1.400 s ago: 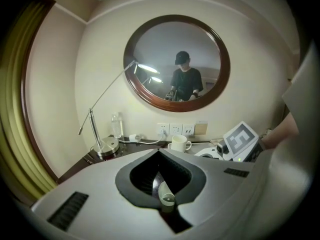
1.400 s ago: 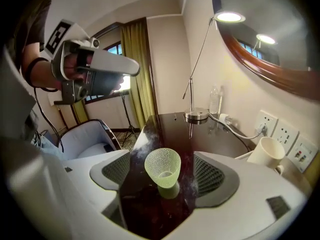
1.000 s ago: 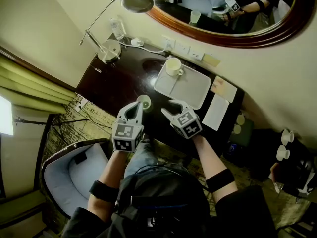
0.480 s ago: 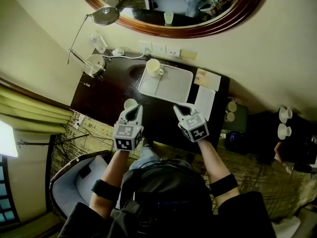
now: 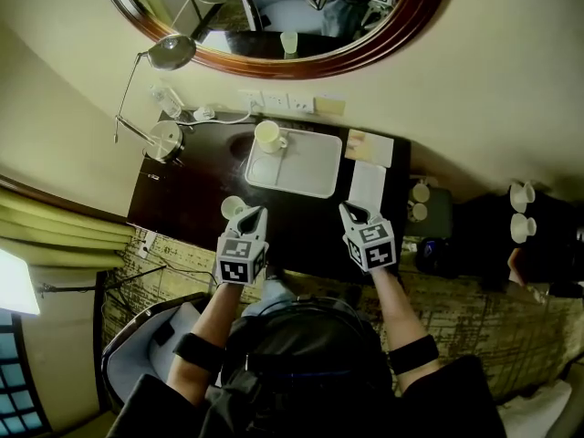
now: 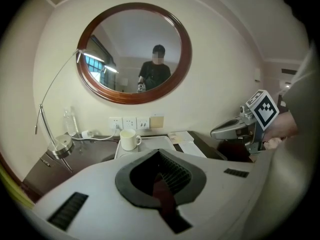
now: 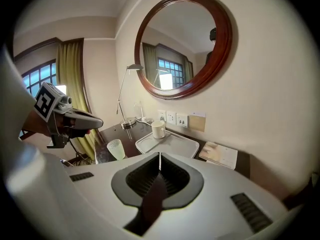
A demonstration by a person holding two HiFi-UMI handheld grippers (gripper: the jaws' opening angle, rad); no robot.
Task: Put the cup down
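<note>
Both arms reach forward and down over the desk (image 5: pixel 192 190) edge, left gripper (image 5: pixel 250 215) clamped shut on nothing, right gripper (image 5: pixel 351 212) just closed up empty too, cup (image 5: pixel 233 206) standing on the desk by the left tips, touching or not I can't tell.

In the head view the left gripper (image 5: pixel 252 212) overlapped the edge of the glass cup (image 5: pixel 230 206) at its tip; in its own view its body hid the cup. Far ahead, the mirror (image 5: pixel 274 16) ran off the top edge. Print on the papers (image 5: pixel 368 149) ahead to its right was too small to read.
</note>
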